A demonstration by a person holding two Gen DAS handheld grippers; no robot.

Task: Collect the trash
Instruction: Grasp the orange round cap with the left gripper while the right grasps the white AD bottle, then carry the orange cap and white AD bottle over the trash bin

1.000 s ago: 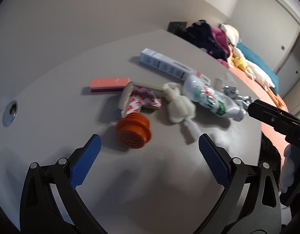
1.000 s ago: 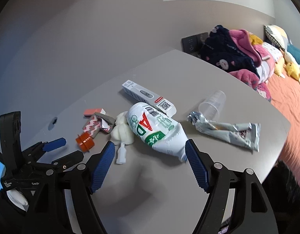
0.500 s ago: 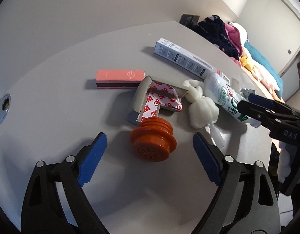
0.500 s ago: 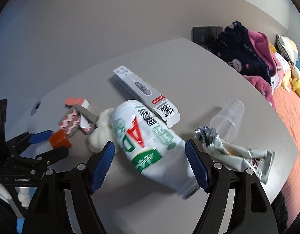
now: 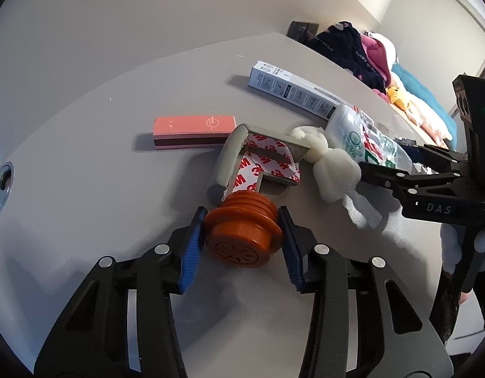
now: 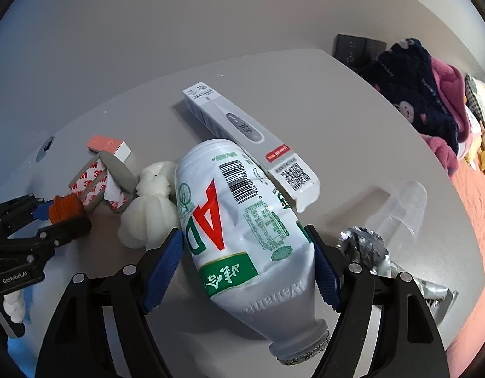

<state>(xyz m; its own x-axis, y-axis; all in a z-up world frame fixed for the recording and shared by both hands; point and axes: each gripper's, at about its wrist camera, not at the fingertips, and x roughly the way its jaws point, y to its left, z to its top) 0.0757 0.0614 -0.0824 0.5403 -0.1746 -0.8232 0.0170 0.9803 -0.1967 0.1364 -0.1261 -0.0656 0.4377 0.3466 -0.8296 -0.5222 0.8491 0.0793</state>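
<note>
An orange ribbed plastic cap (image 5: 242, 236) lies on the grey table (image 5: 84, 173). My left gripper (image 5: 240, 245) is shut on the cap, pads against both sides. It also shows in the right wrist view (image 6: 66, 208). A white AD milk bottle (image 6: 242, 220) lies on its side, neck toward the camera. My right gripper (image 6: 245, 267) has closed its pads against the bottle's sides. It also shows in the left wrist view (image 5: 365, 148).
Around them lie a white foam wad (image 5: 333, 170), grey 3M tape strips (image 5: 261, 160), a pink box (image 5: 195, 129), a thermometer box (image 6: 242, 135), a clear cup (image 6: 400, 211) and a crumpled foil wrapper (image 6: 378, 255). Clothes (image 6: 422, 94) lie past the table's far right edge.
Both grippers moved forward and closed. The left one closed on the orange cap. The right one closed on the white bottle.
</note>
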